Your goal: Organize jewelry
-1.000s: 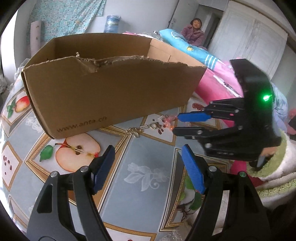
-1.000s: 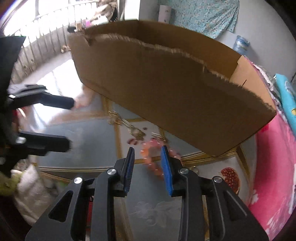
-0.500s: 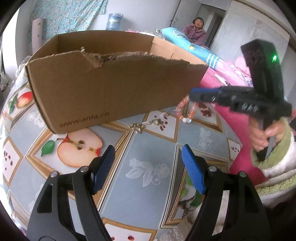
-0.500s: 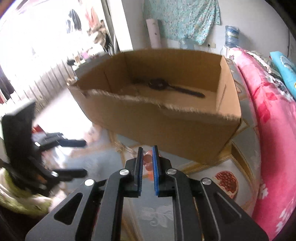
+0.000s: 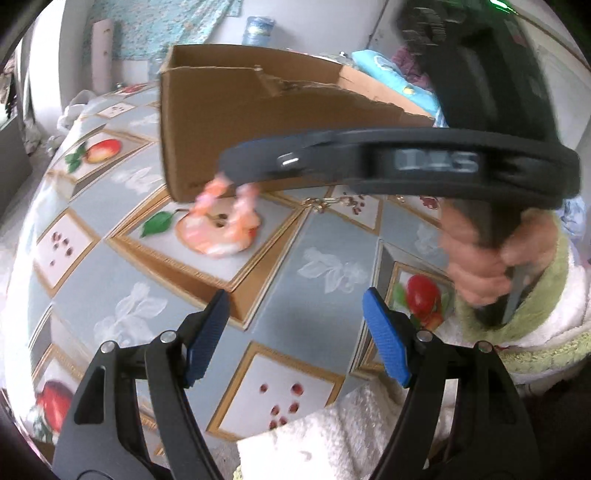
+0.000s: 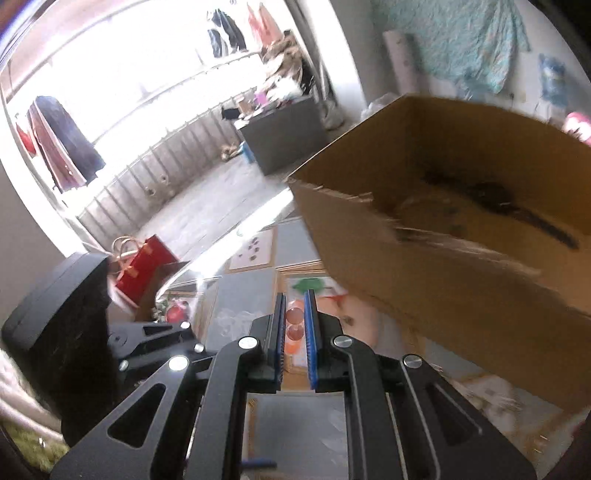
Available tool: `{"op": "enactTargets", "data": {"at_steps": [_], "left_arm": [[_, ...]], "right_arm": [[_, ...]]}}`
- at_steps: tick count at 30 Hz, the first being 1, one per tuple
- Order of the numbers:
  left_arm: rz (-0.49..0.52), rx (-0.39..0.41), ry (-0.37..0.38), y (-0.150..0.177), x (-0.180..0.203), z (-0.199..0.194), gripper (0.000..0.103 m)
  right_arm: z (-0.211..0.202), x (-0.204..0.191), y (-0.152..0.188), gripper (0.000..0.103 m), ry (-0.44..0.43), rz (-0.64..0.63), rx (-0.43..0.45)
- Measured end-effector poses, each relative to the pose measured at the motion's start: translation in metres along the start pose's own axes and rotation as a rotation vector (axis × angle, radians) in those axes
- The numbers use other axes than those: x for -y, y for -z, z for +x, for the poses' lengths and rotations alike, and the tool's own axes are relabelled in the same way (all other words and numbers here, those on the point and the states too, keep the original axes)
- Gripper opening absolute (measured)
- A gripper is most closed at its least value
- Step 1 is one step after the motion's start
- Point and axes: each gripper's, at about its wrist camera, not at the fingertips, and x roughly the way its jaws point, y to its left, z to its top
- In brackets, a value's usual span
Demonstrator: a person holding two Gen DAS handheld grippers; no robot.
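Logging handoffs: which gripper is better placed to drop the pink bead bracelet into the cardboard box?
Right gripper: it is shut on the pink bead bracelet, beside the brown cardboard box. Left gripper is open, empty.

Two hand-held grippers: the left hand-held gripper (image 5: pixel 295 339), blue pads spread wide, and the right hand-held gripper (image 6: pixel 295 328), pads clamped close on beads. One pink bead bracelet (image 5: pixel 221 225), dangling in a blurred loop. One cardboard box (image 5: pixel 236 122) on the surface (image 5: pixel 317 258). One dark item (image 6: pixel 495 199) lying inside the box, too blurred to identify. One small metal chain piece (image 5: pixel 325 202) beside the box. One bare hand (image 5: pixel 491 258) gripping a handle. One red bag (image 6: pixel 147 269) and one grey cabinet (image 6: pixel 284 136) off the surface. One water jug (image 5: pixel 256 26) by the far wall.
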Motion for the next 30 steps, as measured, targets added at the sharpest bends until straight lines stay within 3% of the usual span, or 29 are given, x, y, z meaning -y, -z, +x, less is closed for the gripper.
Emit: {"op": "enactTargets", "data": {"at_steps": [6, 10, 17, 22, 26, 30], "left_arm": [[-0.031, 0.027, -0.006, 0.0, -0.007, -0.006, 0.071], [-0.037, 0.049, 0.017, -0.004, -0.009, -0.005, 0.071], [-0.011, 0.089, 0.034, -0.024, 0.002, 0.009, 0.07], [0.042, 0.108, -0.048, -0.04, 0.018, 0.026, 0.055], [0.064, 0.069, -0.052, -0.05, 0.026, 0.046, 0.039], [0.12, 0.024, -0.068, -0.056, 0.037, 0.066, 0.025]], "right_arm": [[0.012, 0.027, 0.007, 0.012, 0.073, 0.097, -0.059], [-0.025, 0.051, 0.017, 0.016, 0.106, 0.17, 0.004], [-0.085, 0.097, 0.04, 0.016, 0.254, 0.327, 0.114], [-0.086, 0.109, 0.044, 0.015, 0.238, 0.366, 0.129], [-0.088, 0.102, 0.048, 0.016, 0.332, 0.287, 0.129], [-0.091, 0.108, 0.058, 0.016, 0.323, 0.291, 0.134]]}}
